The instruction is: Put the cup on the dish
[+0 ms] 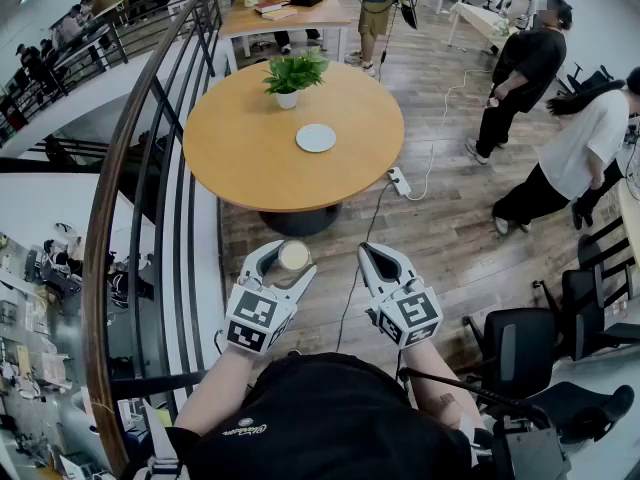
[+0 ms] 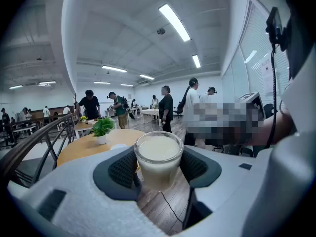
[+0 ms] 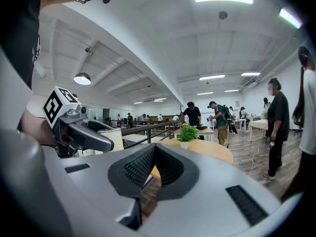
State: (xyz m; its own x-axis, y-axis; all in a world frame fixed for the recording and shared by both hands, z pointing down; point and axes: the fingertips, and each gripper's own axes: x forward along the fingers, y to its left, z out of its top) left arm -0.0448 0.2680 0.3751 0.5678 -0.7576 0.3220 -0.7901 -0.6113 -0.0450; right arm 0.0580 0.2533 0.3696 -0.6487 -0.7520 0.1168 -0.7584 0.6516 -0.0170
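The cup [image 2: 158,156] stands upright, mouth up and long axis vertical. It is clear glass, filled nearly to the rim with milky white liquid. The left gripper [image 1: 290,261] clamps it, a dark pad pressing each side. It hangs over the wooden floor [image 1: 450,238], short of the round table [image 1: 240,158]. The white dish [image 1: 316,138] lies on that table at 12 o'clock from the cup, with a potted plant [image 1: 292,74] at 11 o'clock from the dish.

The cup bears no label. Each marker cube [image 1: 257,316] carries black-and-white square patterns, and a pale logo on the black shirt [image 1: 330,418] is too small to read.

Both forearms reach forward side by side, the grippers aiming at 12 o'clock, tipped slightly down. The right gripper [image 1: 373,259] at 3 o'clock of the left has its jaws together, empty.
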